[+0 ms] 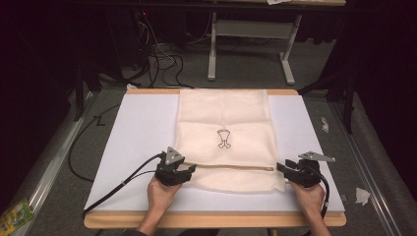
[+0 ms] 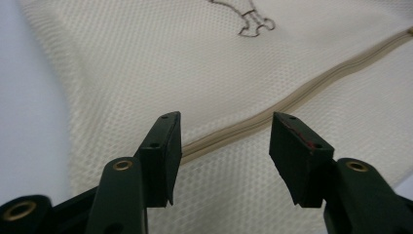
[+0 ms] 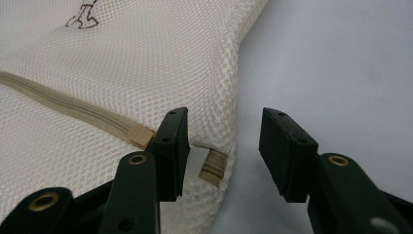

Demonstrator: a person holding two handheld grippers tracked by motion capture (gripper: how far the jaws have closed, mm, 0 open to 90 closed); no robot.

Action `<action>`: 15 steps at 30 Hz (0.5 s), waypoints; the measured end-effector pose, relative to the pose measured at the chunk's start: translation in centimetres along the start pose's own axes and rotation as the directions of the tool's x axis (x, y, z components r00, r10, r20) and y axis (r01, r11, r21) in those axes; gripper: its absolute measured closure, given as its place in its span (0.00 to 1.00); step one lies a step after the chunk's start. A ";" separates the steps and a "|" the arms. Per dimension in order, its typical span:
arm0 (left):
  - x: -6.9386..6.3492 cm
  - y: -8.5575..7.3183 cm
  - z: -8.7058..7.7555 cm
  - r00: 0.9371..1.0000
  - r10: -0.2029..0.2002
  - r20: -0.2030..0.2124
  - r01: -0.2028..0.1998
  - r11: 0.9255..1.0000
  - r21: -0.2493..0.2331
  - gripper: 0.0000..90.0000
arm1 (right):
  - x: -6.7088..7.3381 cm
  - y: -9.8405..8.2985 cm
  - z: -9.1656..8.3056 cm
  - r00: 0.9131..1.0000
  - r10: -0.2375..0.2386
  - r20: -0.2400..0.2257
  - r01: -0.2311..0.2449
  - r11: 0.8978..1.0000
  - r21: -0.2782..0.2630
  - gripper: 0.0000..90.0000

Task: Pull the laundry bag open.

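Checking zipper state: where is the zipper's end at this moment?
In the right gripper view, the zipper's end lies at the mesh bag's near corner, between the right claw's open jaws, beside the white board.

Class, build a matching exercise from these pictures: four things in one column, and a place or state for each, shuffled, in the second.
Things:
1. cream mesh laundry bag
2. beige zip
3. left claw
4. right claw

Places or states:
A. open, at the bag's right edge by the zip's end
B. runs across the bag's near part
C. open, over the zip's left end
D. lies flat on the white board

Pairs: 1-D, 2-B, 3-C, 4-A
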State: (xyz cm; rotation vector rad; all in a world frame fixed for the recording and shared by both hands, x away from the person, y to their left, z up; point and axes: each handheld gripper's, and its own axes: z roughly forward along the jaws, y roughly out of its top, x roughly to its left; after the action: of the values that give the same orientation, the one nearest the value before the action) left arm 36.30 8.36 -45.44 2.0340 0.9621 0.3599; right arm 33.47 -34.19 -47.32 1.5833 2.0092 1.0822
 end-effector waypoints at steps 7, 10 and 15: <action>-2.4 2.1 0.8 0.998 0.022 0.062 -0.021 0.999 -0.024 0.49 | 0.4 0.3 0.8 1.000 0.008 -0.020 -0.007 1.000 0.021 0.60; -3.4 2.9 1.3 0.995 0.028 0.095 -0.026 0.999 -0.028 0.49 | 0.6 0.4 1.1 1.000 0.007 -0.020 -0.007 0.999 0.034 0.60; -4.8 3.9 2.1 0.991 0.046 0.123 -0.043 0.999 -0.029 0.49 | 0.7 0.6 1.4 1.000 -0.007 -0.017 0.008 0.999 0.047 0.66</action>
State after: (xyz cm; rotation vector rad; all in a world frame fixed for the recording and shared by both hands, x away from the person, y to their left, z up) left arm 36.24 2.21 -43.17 2.0309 0.8332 0.2662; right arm 34.61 -32.98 -47.70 1.5934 2.0646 1.0563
